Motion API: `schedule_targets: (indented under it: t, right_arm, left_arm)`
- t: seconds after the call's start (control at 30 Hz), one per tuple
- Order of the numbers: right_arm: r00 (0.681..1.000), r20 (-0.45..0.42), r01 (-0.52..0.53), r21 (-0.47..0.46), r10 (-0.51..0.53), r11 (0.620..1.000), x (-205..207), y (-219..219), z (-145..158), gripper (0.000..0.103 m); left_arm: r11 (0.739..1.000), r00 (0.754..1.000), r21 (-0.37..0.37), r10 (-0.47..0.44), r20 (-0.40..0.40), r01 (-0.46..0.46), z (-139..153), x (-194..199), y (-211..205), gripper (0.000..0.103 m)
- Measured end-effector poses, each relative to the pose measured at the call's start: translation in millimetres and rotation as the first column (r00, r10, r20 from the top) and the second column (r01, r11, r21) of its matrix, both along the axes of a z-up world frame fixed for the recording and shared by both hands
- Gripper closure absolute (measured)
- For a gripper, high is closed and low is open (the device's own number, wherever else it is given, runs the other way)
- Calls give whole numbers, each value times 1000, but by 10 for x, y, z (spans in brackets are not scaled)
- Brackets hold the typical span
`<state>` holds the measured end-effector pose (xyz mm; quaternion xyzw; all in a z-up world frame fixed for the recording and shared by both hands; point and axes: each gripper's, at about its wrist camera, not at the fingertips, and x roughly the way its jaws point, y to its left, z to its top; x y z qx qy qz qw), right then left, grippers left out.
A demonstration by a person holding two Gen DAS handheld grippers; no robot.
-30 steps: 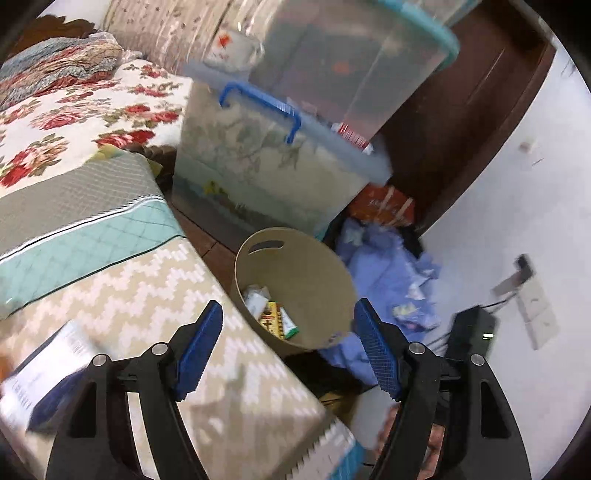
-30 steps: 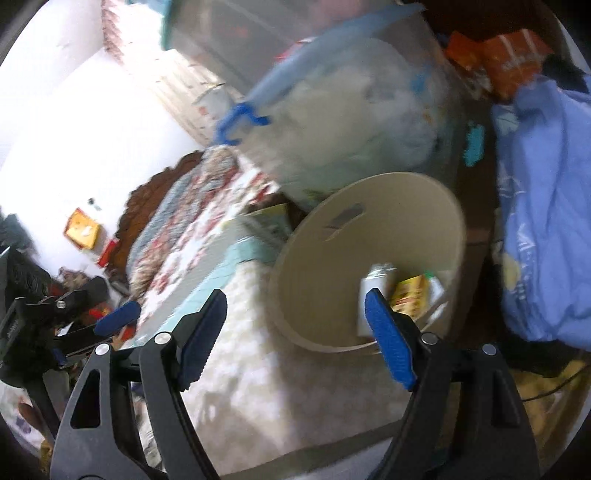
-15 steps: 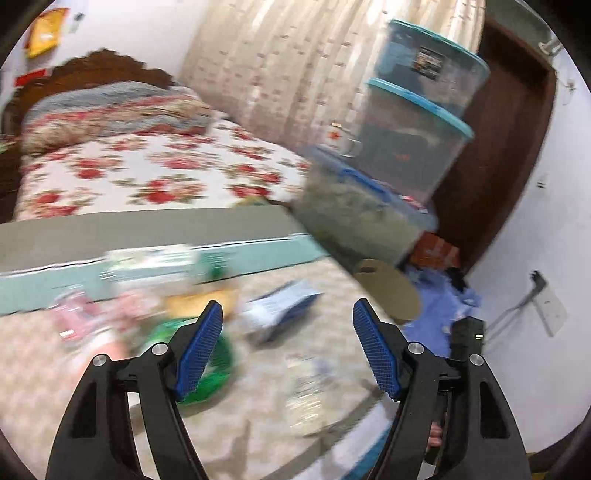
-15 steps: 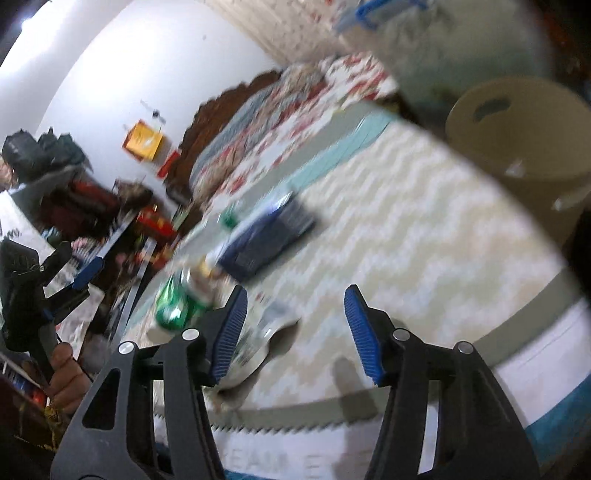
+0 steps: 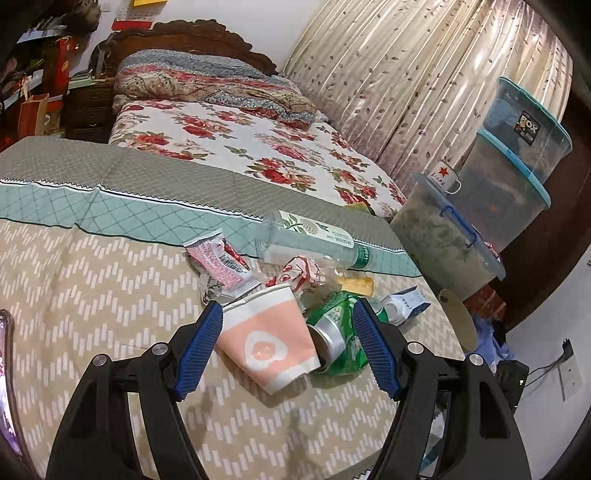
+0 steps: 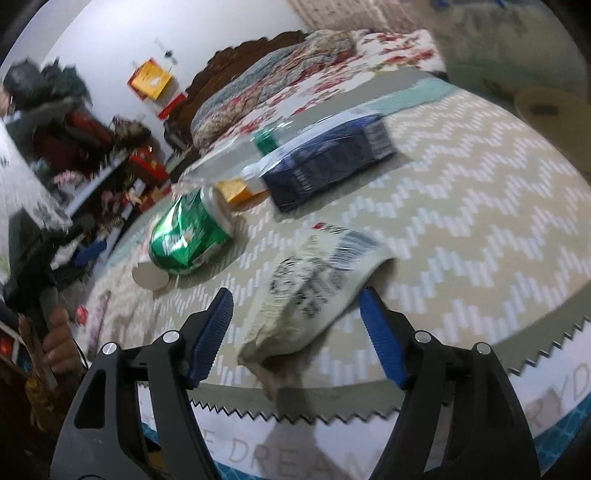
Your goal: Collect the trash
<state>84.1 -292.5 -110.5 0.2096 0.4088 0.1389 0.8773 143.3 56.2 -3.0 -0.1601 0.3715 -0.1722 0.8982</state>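
The woven beige zigzag-patterned bedcover (image 5: 92,295) looked matt and slightly coarse. On it, the pink paper cup (image 5: 266,343) was smooth and matt, the crushed green metal can (image 5: 336,328) glossy, the clear plastic bottle (image 5: 310,243) shiny. The cream crumpled plastic wrapper (image 6: 306,295) looked thin and creased, the dark blue foil pouch (image 6: 328,162) sleek. The carved dark wooden headboard (image 5: 195,33) gleamed with polish.

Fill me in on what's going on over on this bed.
A person holding a claw in each hand is clearing trash off the bedspread. The left claw hangs open around a pink paper cup lying beside a crushed green can. The right claw, jaws opening, straddles a crumpled wrapper. Neither grips anything.
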Motion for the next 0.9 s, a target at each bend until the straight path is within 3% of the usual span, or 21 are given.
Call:
schedule_targets:
  t: [0.27,0.5,0.7,0.73,0.77,0.83,0.9]
  right_arm:
    - [999,21,-38,-126,40,991,71,312,3,26]
    - [998,30,-44,-157,49,987,86,368,-3,25]
    - [998,34,-42,-156,48,987,82,428,7,25]
    - [998,34,-41,-158,47,987,67,435,10,25]
    - [998,34,-42,-158,48,987,68,432,9,25]
    - [998,34,-41,-162,48,986,67,455,11,25]
    - [998,35,-41,-165,47,986,59,468,13,25]
  left_arm:
    - [998,988,-11,53,-147,-55,-462,280,119,33]
    - [986,968,-157,6,-252,-47,-772,357,205,32]
    - [976,967,-215,-23,-255,-33,-809,382,85,33]
    - [977,968,-210,-17,-251,-38,-815,371,63,42]
    - [979,968,-201,-10,-249,-42,-820,361,39,60]
    - [971,968,-234,-20,-251,-40,-844,357,52,73]
    - [961,968,-272,-23,-249,-47,-824,332,112,77]
